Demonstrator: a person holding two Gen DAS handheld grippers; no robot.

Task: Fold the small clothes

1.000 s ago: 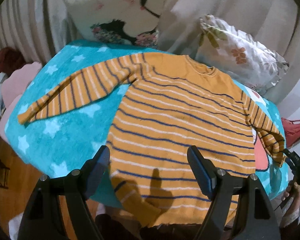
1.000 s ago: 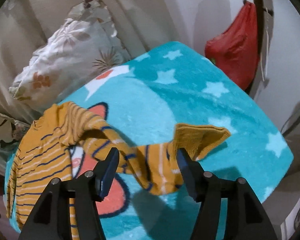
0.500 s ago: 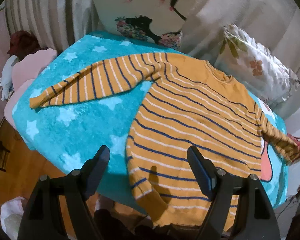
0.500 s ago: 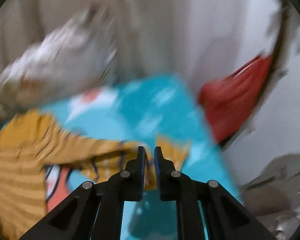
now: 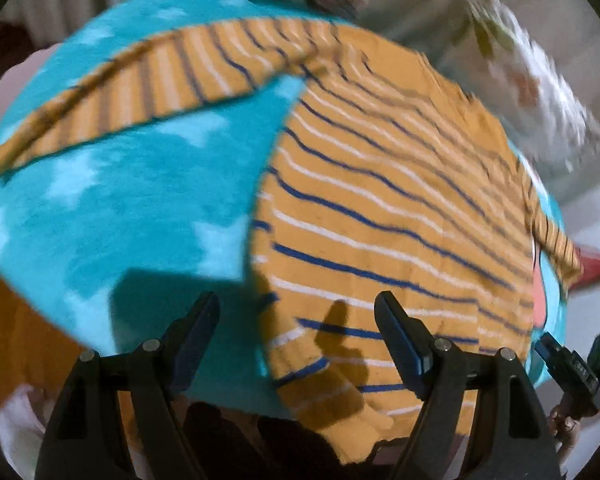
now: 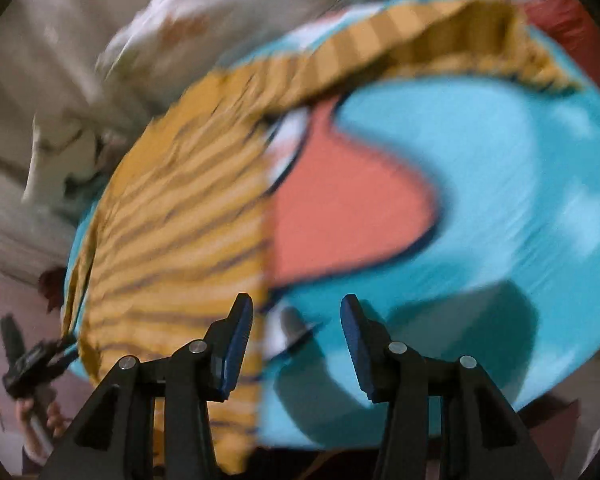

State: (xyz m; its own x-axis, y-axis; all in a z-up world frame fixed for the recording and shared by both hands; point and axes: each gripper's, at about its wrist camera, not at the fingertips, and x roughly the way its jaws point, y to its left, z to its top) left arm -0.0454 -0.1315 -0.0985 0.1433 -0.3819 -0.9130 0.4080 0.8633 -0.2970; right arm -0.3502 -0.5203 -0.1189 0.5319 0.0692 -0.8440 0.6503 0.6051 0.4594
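An orange sweater (image 5: 380,200) with blue and white stripes lies spread flat on a turquoise star blanket (image 5: 120,200). Its left sleeve (image 5: 140,92) stretches out to the left; its right sleeve (image 6: 420,40) lies stretched toward the far right of the blanket (image 6: 500,200). My left gripper (image 5: 296,336) is open and empty above the sweater's lower left hem. My right gripper (image 6: 296,340) is open and empty above the sweater's right side edge (image 6: 172,220). Both views are motion-blurred.
Pillows (image 5: 540,92) lean against a pale curtain behind the blanket. A red bag (image 6: 568,28) hangs at the far right. The blanket's front edge drops off near both grippers, with a wooden floor (image 5: 24,340) to the left. The right gripper shows in the left wrist view (image 5: 576,364).
The right gripper let go of the right sleeve, opened, and swung back to the sweater's lower right side. The left gripper moved closer to the lower left hem, still open.
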